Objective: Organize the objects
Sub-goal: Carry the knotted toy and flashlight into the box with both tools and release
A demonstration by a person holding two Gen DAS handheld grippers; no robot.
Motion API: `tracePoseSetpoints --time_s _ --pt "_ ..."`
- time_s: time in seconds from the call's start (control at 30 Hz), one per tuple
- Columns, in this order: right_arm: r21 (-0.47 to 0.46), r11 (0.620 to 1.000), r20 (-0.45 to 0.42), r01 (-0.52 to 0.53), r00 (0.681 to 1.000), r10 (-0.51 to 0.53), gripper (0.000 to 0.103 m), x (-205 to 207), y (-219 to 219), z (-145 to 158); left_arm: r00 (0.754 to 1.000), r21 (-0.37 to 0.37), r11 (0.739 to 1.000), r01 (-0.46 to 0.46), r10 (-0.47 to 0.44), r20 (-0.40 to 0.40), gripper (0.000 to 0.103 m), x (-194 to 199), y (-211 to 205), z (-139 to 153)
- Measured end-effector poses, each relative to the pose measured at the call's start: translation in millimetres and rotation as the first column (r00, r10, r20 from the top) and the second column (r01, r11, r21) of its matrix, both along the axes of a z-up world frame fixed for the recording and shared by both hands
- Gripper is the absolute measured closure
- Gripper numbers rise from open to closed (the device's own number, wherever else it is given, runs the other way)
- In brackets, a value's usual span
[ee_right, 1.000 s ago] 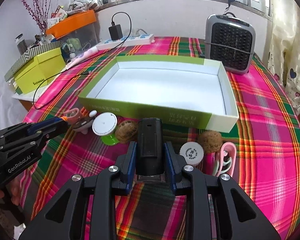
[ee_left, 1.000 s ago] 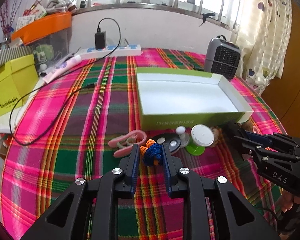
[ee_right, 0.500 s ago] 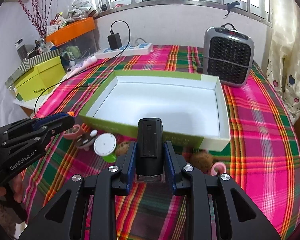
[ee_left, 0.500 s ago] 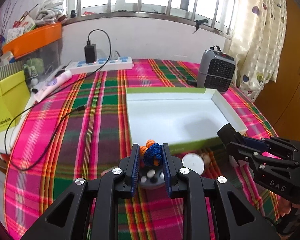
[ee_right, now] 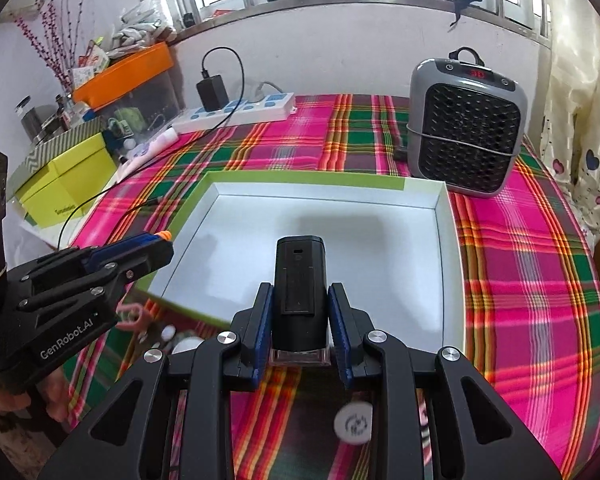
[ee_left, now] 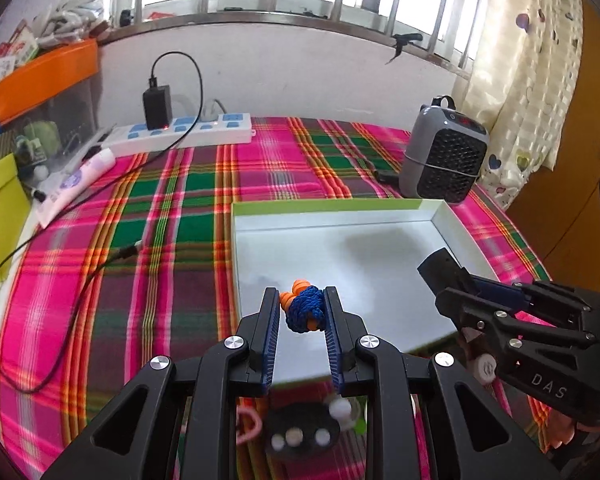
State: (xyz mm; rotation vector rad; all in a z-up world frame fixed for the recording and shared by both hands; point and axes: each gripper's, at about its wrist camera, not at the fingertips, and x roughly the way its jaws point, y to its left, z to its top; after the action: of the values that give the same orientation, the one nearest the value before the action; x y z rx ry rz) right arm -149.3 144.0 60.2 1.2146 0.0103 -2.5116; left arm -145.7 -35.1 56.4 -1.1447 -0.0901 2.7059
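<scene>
Over a plaid-covered worktop [ee_left: 172,208], the left tool [ee_left: 302,314] is clamped on a blue-and-orange corded bundle [ee_left: 305,309] above the near-left corner of the white-lined box [ee_left: 340,216], while the right tool [ee_right: 300,320] grips a black device [ee_right: 299,292] (upright between its pads) above the same box.

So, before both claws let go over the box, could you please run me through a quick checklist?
1. Left claw grips the blue and orange cord bundle: ok.
2. Right claw grips the black device: ok.
3. White-lined box floor free of items: ok.
4. Both loads over the box interior: ok.
5. Claws apart from each other: ok.
6. Height above the box floor low enough for a gentle drop: cannot tell.
</scene>
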Motion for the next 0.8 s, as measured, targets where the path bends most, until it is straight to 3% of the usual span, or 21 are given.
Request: tracePoseSetpoints --time_s 0.3,0.8 --pt "0.021 1.0 0.035 0.018 0.999 -0.019 0.075 -35.9 -3.5 -12.1 0.999 -0.011 1.0 -0.011 0.011 0.053 0.083 -45.0 3.6 -13.5" --pt "0.022 0.999 0.082 0.036 0.996 -0.038 0.075 -75.3 -10.6 -26.2 0.995 -0.039 0.999 -0.001 0.005 0.103 0.083 -85.0 11.3 -30.3"
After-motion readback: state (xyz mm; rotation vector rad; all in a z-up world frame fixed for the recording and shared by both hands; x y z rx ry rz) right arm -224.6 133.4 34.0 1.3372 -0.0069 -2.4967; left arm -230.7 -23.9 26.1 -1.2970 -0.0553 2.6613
